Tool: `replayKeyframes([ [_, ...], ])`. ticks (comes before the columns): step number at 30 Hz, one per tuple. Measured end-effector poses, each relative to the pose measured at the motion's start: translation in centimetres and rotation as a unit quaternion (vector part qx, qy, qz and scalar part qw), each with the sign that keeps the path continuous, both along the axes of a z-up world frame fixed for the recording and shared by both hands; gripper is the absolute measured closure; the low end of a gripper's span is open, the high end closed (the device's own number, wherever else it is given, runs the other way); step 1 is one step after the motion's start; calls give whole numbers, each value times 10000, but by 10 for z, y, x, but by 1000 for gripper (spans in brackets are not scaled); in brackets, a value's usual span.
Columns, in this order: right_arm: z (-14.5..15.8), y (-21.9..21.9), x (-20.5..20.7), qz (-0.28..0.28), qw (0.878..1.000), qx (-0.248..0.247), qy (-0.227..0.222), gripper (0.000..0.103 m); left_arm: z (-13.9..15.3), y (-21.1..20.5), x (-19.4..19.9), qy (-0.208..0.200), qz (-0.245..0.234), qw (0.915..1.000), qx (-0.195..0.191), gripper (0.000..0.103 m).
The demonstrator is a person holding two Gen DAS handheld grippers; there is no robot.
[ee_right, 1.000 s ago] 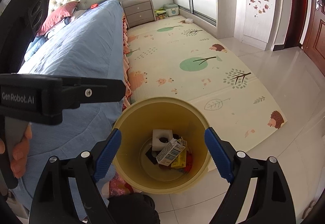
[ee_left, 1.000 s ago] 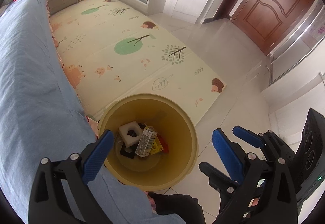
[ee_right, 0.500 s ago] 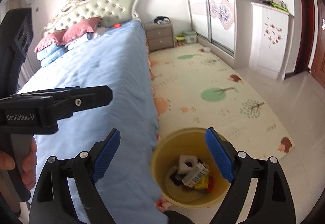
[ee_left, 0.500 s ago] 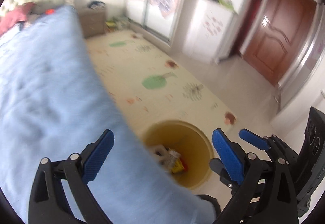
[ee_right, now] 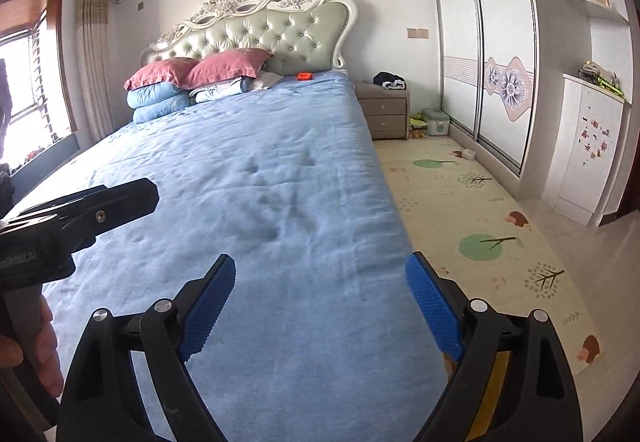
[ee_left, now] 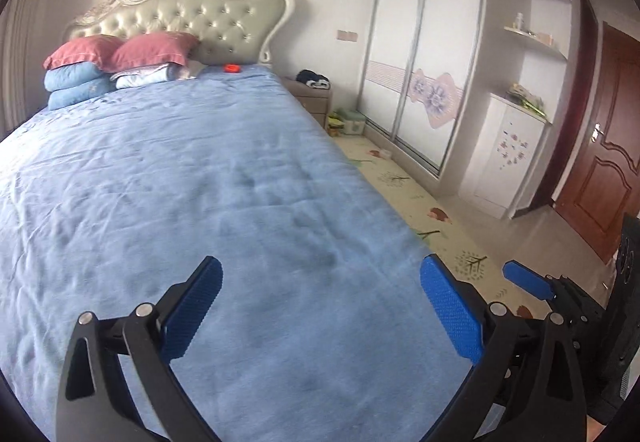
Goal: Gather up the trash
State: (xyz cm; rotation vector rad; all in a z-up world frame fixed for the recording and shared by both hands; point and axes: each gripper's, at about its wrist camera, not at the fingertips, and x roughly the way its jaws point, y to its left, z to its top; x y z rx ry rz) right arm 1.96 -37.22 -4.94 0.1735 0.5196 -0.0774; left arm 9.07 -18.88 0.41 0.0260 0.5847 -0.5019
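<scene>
— So, what are your fingers doing?
— Both my left gripper (ee_left: 320,306) and right gripper (ee_right: 320,302) gape empty over the blue bed (ee_right: 280,181); a small orange item (ee_right: 304,75) lies top centre, by the headboard (ee_right: 276,33).

Daylight from window (ee_right: 28,89); slight blur, fisheye-warped edges.
</scene>
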Motion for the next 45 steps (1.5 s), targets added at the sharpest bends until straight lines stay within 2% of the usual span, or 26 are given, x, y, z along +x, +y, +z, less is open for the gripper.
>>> replayKeyframes([
  [7, 13, 66, 18, 386, 9977, -320, -449, 16, 6, 74, 5, -577, 664, 9961, -21, 4],
  [10, 19, 86, 22, 473, 9956, -386, -715, 8, 6, 98, 7, -765, 951, 9925, 91, 4],
  [12, 22, 99, 25, 549, 9936, -461, -877, 8, 5, 112, 10, -817, 1056, 9909, 175, 4],
  [17, 19, 119, 33, 741, 9920, -571, -850, 8, 2, 138, 11, -793, 1245, 9890, -9, 4],
  [23, 17, 130, 38, 865, 9905, -630, -865, 8, -3, 143, 10, -850, 1373, 9868, 109, 4],
  [34, 16, 122, 39, 851, 9916, -527, -823, 8, -3, 151, 12, -715, 1502, 9857, -281, 4],
  [45, 8, 102, 36, 708, 9948, -121, -721, 8, 0, 153, 18, -695, 1791, 9813, -140, 4],
])
